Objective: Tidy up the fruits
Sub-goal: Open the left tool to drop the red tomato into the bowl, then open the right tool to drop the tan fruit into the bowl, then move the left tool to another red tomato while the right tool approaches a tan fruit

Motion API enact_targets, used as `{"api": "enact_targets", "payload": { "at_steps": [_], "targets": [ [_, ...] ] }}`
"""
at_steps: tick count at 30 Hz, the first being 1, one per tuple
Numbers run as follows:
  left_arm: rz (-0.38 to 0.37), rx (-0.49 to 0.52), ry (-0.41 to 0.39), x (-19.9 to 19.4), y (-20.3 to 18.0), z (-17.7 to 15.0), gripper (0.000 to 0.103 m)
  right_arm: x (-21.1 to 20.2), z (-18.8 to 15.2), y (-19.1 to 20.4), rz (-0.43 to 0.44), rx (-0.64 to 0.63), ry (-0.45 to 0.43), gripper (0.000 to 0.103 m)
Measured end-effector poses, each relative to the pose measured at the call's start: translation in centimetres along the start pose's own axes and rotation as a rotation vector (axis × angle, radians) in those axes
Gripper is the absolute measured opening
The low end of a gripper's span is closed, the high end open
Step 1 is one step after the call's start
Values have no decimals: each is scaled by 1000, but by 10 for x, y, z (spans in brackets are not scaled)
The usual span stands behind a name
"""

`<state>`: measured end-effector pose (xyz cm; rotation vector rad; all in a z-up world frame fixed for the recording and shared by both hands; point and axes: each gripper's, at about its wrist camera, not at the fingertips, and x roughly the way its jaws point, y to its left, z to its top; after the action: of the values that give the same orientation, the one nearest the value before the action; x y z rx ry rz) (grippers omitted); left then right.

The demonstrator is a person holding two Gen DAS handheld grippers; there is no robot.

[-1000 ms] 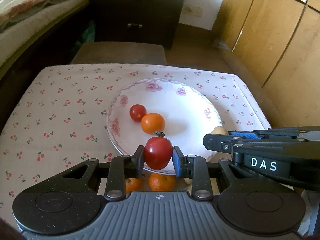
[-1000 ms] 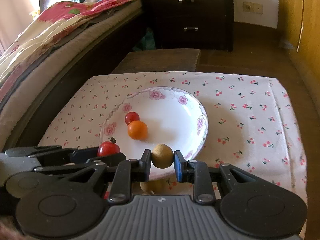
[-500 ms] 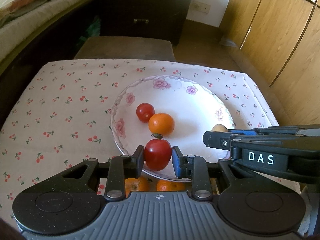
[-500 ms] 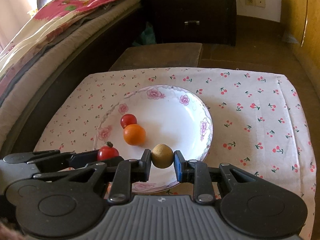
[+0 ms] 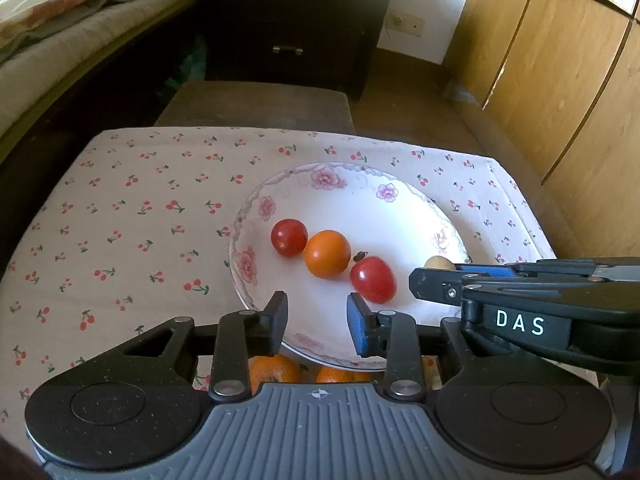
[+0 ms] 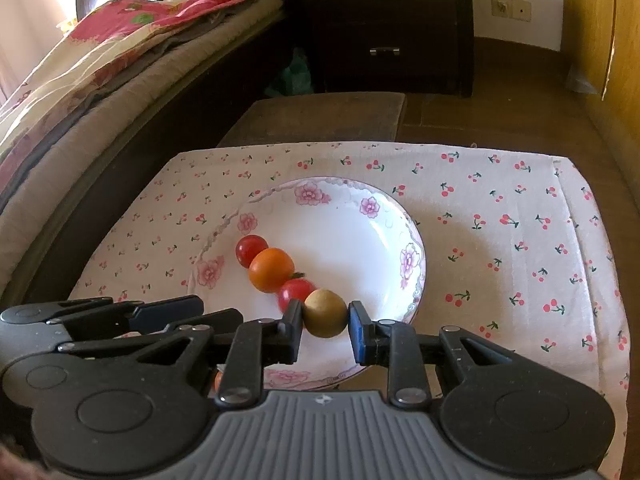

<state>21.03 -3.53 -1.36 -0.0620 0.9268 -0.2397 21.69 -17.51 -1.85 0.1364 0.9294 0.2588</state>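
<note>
A white floral plate [image 5: 404, 200] [image 6: 348, 204] holds a small red tomato [image 5: 289, 237] [image 6: 251, 249], an orange fruit [image 5: 327, 253] [image 6: 271, 265] and a larger red tomato [image 5: 373, 280] [image 6: 294, 292] in a row. My left gripper [image 5: 318, 320] is open and empty over the plate's near rim, just left of the larger tomato. My right gripper [image 6: 325, 326] is shut on a tan round fruit [image 6: 325, 313] [image 5: 439, 263] just above the plate, beside the larger tomato. Two oranges [image 5: 273, 369] [image 5: 340, 376] lie on the cloth under my left gripper.
The plate sits on a cherry-print cloth [image 5: 120, 220] [image 6: 500, 220]. A brown stool [image 5: 256, 104] stands behind it, with a dark drawer unit [image 5: 296, 20], a bed [image 6: 100, 72] at left and wooden cabinets [image 5: 560, 80] at right.
My left gripper has opened and let go of the larger tomato, which now lies on the plate beside the orange fruit. My right gripper has carried the tan fruit further over the plate.
</note>
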Motion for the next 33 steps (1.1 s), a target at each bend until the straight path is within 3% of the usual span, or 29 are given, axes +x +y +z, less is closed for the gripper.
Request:
{"api": "enact_targets", "payload": {
  "at_steps": [16, 33],
  "targets": [
    [-12, -17, -22, -11, 2, 0, 46, -11, -4, 3, 1, 5, -18, 28],
    [-4, -19, -17, -28, 6, -15, 49, -32, -29, 12, 0, -4, -11, 28]
  ]
}}
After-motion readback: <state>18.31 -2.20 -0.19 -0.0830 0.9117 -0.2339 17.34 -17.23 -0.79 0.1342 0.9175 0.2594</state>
